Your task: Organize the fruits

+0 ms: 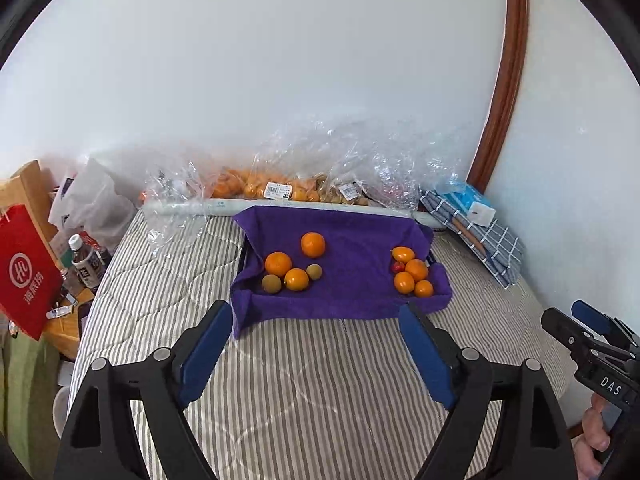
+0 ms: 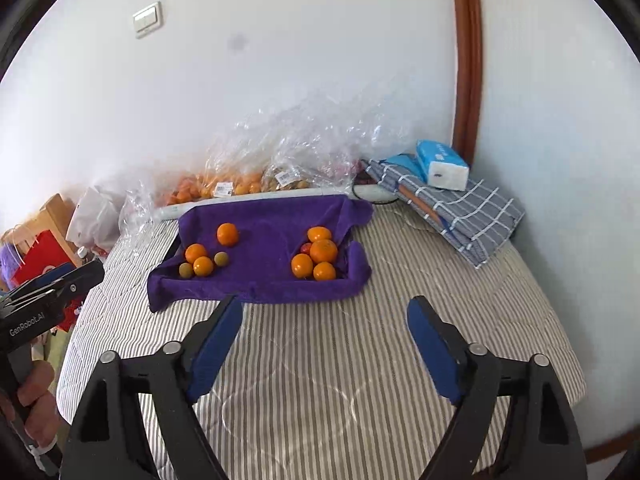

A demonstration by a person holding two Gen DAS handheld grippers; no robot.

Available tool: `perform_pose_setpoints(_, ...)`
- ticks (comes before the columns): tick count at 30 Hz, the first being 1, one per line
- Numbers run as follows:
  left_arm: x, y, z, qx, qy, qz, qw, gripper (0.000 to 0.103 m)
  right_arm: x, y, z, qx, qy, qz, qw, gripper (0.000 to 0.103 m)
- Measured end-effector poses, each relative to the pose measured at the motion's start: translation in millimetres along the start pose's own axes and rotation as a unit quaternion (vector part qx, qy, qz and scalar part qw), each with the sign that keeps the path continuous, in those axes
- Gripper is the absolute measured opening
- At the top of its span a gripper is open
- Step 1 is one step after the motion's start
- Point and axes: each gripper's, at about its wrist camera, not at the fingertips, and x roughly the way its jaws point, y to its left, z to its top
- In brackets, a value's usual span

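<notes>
Left gripper (image 1: pixel 316 320) and right gripper (image 2: pixel 325 312), both spread wide and empty, above the near part of the striped mattress (image 1: pixel 280 400). Toward its far edge, a purple cloth (image 1: pixel 352 248) carries two fruit groups: oranges with two green fruits (image 1: pixel 291 270) at left, oranges with a red fruit (image 1: pixel 412 274) at right. Bagged fruit (image 1: pixel 280 190) lines the wall.

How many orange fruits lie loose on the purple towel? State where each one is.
7. Three sit on the purple towel's left side. Four cluster at its right edge. That cluster may hide others.
</notes>
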Motion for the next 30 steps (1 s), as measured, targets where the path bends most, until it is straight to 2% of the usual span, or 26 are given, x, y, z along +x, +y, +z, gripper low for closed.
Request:
perform_pose_setpoints(5, -25.4, -0.8, -17.9, -0.005, -0.016, 0.006, 0.9998, 0.089, -34.7, -0.9, -16.0, -0.008, -0.038, -0.014, 0.999, 0.098)
perform_pose_setpoints(7, -30.9, -2.1, -25.2, -0.006, -0.017, 0.009, 0.9998, 0.089, -44.3, -1.4, -22.0, -0.006, -0.045, 0.005, 0.999, 0.101)
perform_pose_setpoints(13, -40.9, -4.1, -38.9, -0.008, -0.02, 0.01, 0.9997, 0.089, -48.9, 0.7, -35.3, -0.006, -0.033, -0.012, 0.999, 0.101)
perform_pose_setpoints(17, -47.3, -9.2, -43.0, 0.0, -0.027, 0.014, 0.9995, 0.089, -52.7, 1.4, -43.7, -0.005, -0.033, -0.008, 0.999, 0.101)
perform_pose_setpoints(30, -50.2, -14.2, -42.1, 0.007, -0.034, 0.017, 0.9993, 0.089, -62.5, -2.0, -49.7, -0.008, -0.037, -0.017, 0.999, 0.101)
